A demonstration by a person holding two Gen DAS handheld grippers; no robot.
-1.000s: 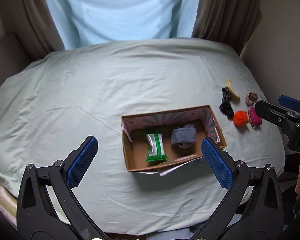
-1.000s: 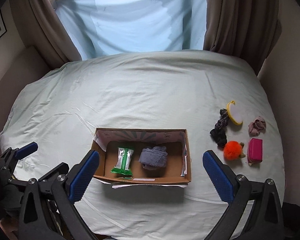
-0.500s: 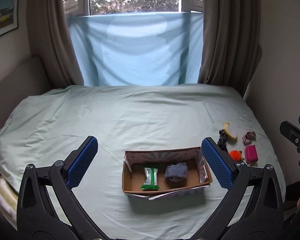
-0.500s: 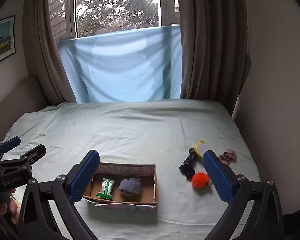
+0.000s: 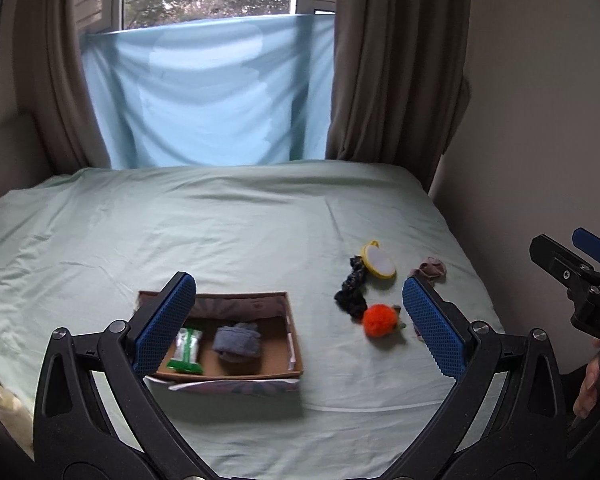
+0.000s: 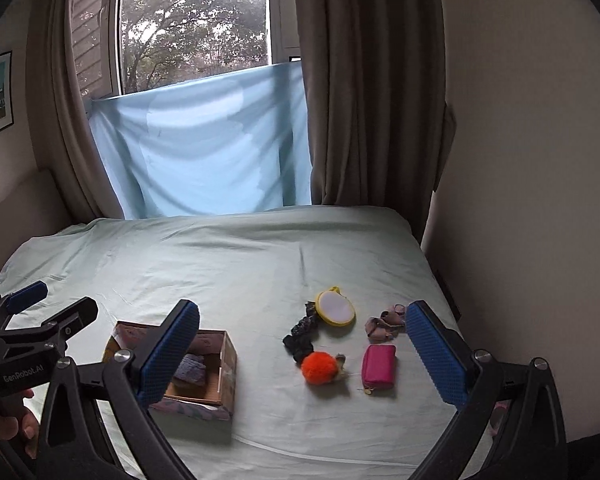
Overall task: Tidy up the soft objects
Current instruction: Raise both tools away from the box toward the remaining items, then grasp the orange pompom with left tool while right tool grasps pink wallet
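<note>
both tools hang spread wide above the bed (image 6: 228,272), the left tool (image 5: 300,320) and right tool (image 6: 304,356) each holding nothing. the cardboard box (image 5: 288,364) holds a green packet (image 5: 188,350) and a folded grey cloth (image 5: 238,344). right of the box lie an orange pom-pom (image 6: 319,367), black scrunchie (image 6: 300,336), yellow round mirror (image 6: 335,308), pink pouch (image 6: 378,364) and mauve scrunchie (image 6: 384,324).

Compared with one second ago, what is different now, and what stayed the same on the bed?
Both cameras tilted up and pulled back: the window now shows, and the cardboard box sits lower and smaller in view. The left hand-held gripper and right hand-held gripper remain open and empty. The orange pompom, pink pouch and black scrunchie have not moved; nothing was picked up.
</note>
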